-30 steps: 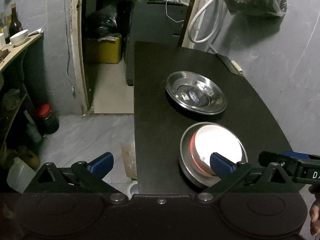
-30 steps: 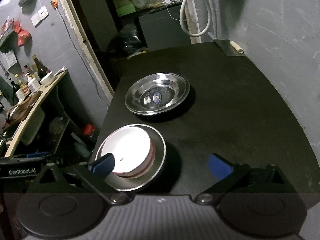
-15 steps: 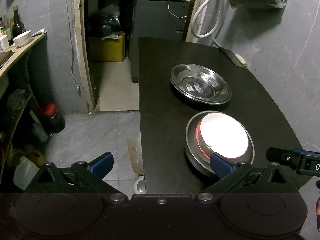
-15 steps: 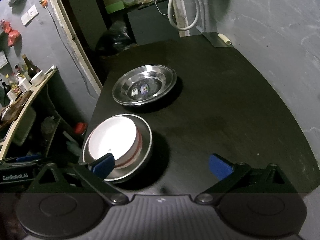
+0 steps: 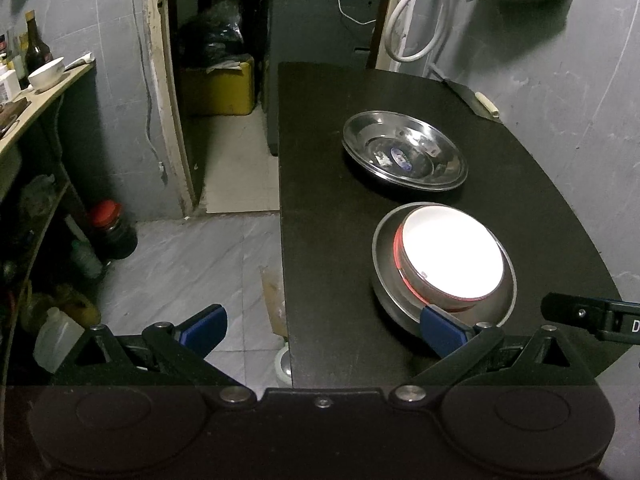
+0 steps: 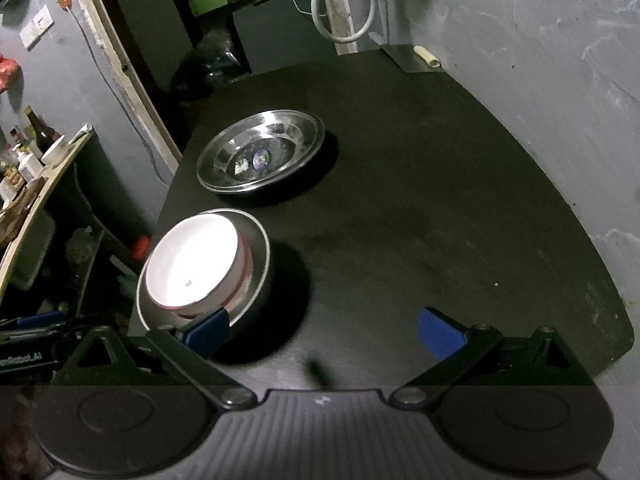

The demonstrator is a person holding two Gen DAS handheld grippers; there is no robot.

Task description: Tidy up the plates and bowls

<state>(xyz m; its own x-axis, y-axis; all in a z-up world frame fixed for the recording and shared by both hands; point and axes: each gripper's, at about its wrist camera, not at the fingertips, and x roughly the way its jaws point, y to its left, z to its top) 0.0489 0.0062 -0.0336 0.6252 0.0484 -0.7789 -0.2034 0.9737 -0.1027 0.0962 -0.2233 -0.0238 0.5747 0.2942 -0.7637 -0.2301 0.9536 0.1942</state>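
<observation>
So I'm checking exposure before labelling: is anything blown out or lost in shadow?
Left wrist view: the white bowl is overexposed, its inside a featureless glare, and the shelves at left sink into dark. Right wrist view: the same bowl is bright but less clipped; the steel plate shows reflections; the black table swallows detail.

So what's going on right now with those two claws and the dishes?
Left gripper open, empty. Right gripper open, empty. White bowl sits in near steel plate; far steel plate holds nothing. Black table between them bare, nothing blocking.
</observation>
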